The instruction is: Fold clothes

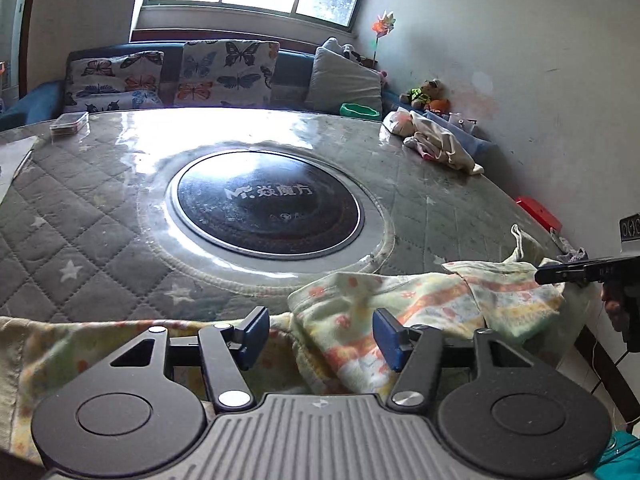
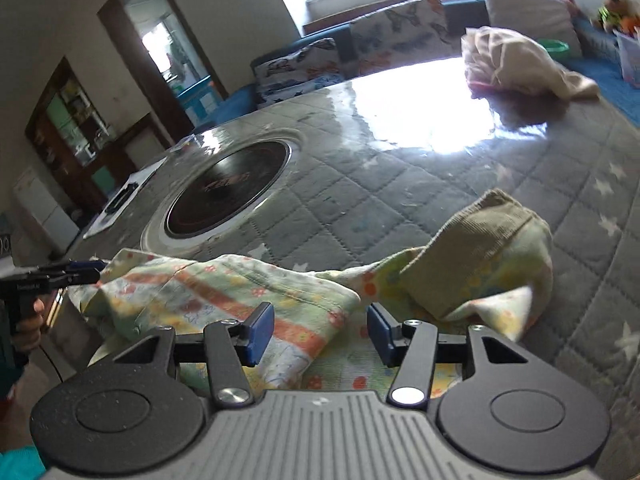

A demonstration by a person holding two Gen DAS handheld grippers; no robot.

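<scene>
Right wrist: floral garment just beyond the spread gripper.

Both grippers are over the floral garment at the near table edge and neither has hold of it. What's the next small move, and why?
Probably lower the right gripper and close it on the floral garment where the fold edge runs between its pads. Both it and the left gripper are open with cloth under them, ungripped, and the garment lies bunched, its ribbed cuff flipped up, so it needs spreading before folding.
</scene>
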